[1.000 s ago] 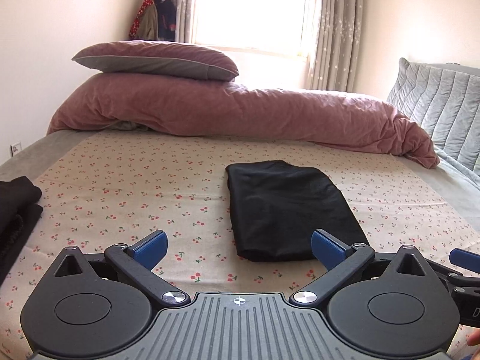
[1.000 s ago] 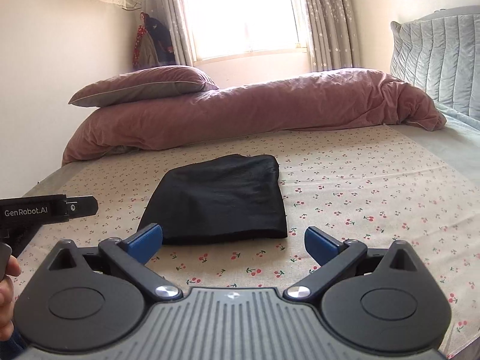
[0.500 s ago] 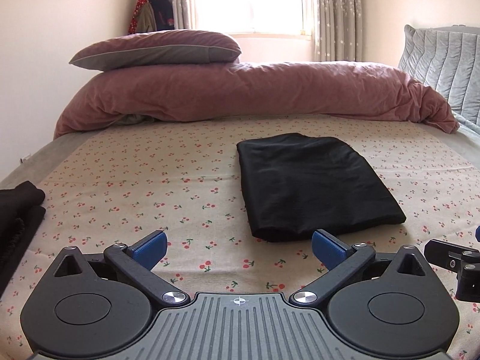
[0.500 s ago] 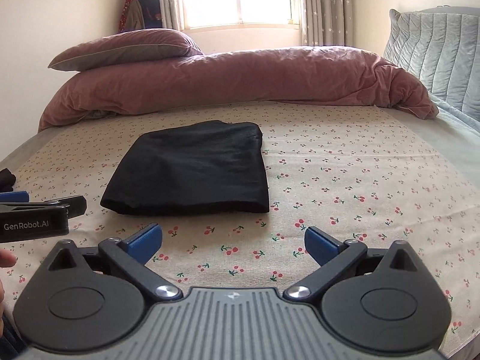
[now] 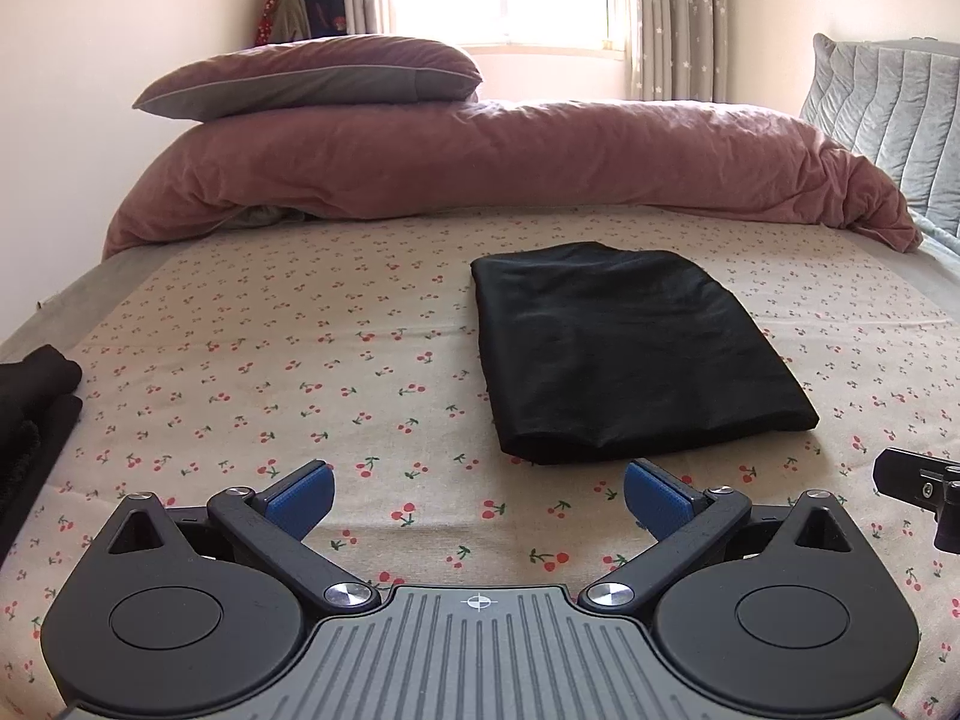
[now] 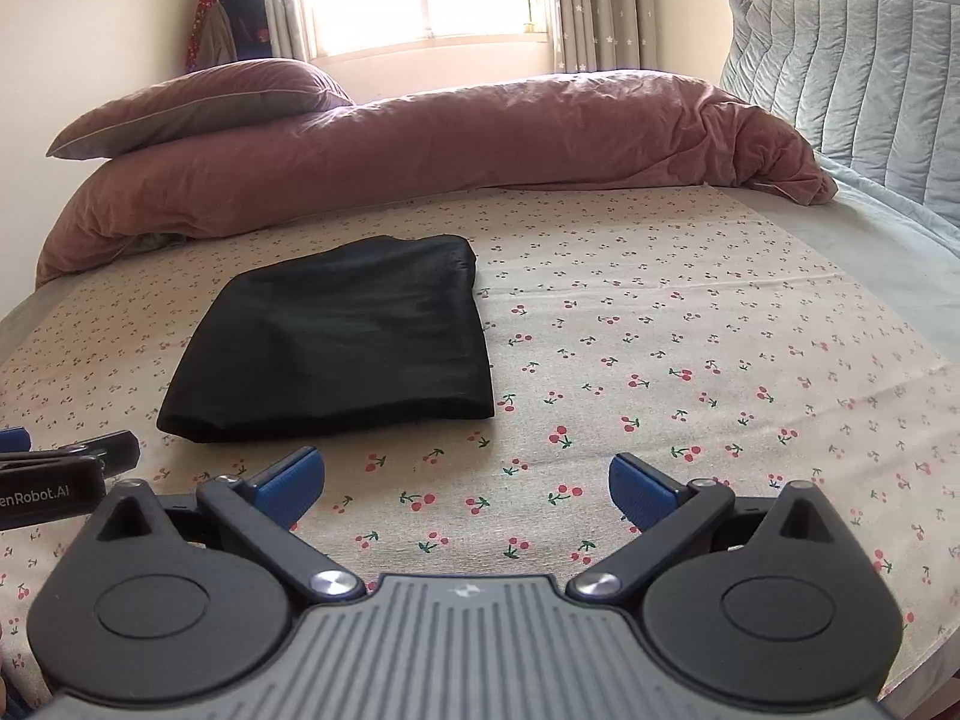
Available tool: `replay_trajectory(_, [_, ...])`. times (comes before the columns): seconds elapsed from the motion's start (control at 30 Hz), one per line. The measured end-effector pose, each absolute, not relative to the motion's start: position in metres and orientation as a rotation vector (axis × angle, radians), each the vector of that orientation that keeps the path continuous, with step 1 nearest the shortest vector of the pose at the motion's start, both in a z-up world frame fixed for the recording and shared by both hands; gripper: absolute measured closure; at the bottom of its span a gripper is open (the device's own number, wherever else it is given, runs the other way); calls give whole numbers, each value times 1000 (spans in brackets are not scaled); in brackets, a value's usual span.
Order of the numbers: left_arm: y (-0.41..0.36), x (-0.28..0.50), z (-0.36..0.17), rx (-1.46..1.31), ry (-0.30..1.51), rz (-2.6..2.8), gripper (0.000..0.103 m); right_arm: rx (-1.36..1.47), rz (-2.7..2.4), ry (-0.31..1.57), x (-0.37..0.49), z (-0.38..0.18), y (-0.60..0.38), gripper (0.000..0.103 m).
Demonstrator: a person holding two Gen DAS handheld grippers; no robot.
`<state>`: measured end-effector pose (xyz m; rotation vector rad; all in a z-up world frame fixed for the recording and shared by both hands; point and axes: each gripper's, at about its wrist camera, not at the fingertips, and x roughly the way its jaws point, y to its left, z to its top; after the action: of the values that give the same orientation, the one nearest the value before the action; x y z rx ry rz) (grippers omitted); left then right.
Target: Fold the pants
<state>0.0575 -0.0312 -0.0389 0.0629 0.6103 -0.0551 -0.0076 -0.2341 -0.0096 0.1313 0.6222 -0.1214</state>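
Note:
The black pants (image 5: 630, 354) lie folded into a flat rectangle on the cherry-print sheet (image 5: 270, 360); they also show in the right wrist view (image 6: 342, 342). My left gripper (image 5: 477, 501) is open and empty, just short of the pants' near edge, towards its left. My right gripper (image 6: 465, 489) is open and empty over bare sheet, near the pants' near right corner. Part of the right gripper's body (image 5: 918, 480) shows at the left wrist view's right edge; the left one's body (image 6: 54, 474) shows at the right wrist view's left edge.
A rolled pink duvet (image 5: 510, 168) with a pillow (image 5: 312, 78) on it lies across the far side of the bed. A grey quilted headboard (image 6: 852, 78) stands at the right. A pile of dark clothing (image 5: 30, 414) lies at the left edge.
Both grippers have moved lower and closer to the bed, so the folded pants appear larger and nearer. Both jaws stay open. The pants have not moved.

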Motion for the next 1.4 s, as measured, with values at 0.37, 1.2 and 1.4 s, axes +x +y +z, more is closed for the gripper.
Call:
replay_trajectory(0.37, [-34,60,-42,75,629,-68,0,94,-121,626,-6,-10,-230,10])
replay_trajectory(1.2, [-37,55,-40,93,604,-67,0,45,-117,624,-6,-11,-221,10])
replay_trajectory(1.4, [-37,55,-40,94,605,-66,0,46,-114,622,-6,-11,-221,10])
